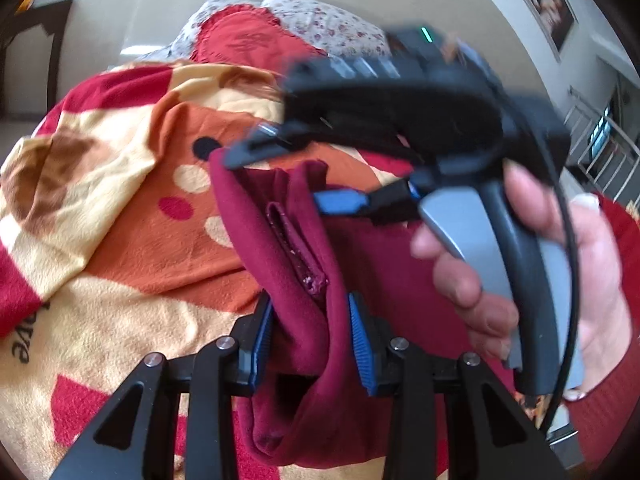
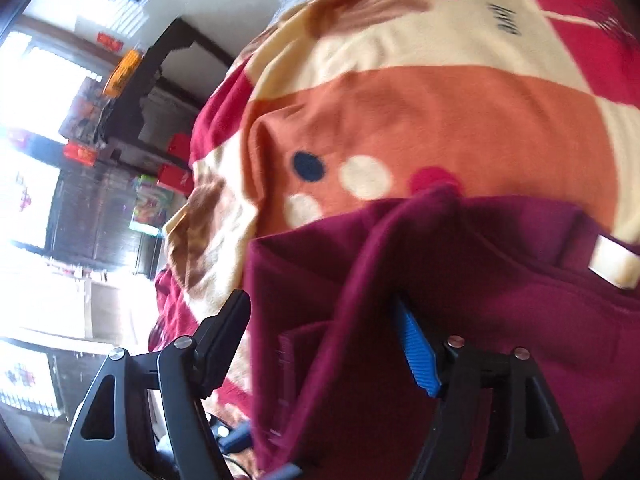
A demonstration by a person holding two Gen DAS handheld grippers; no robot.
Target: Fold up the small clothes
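A small maroon garment [image 1: 280, 232] hangs bunched between my two grippers above a bed. My left gripper [image 1: 310, 316] is shut on a thick fold of it, cloth filling the gap between the blue pads. In the left wrist view my right gripper [image 1: 280, 172], held by a hand [image 1: 560, 264], is blurred and grips the garment's upper edge. In the right wrist view the maroon garment [image 2: 460, 280] drapes between the fingers of my right gripper [image 2: 324, 320], which stand fairly wide apart. A cream label [image 2: 612, 264] shows on the cloth.
A fleece blanket [image 1: 132, 208] in orange, cream and red with a cartoon face covers the bed. A red cushion [image 1: 248, 40] and a floral pillow [image 1: 328, 20] lie at its far end. Dark shelving [image 2: 120, 120] and bright windows show beside the bed.
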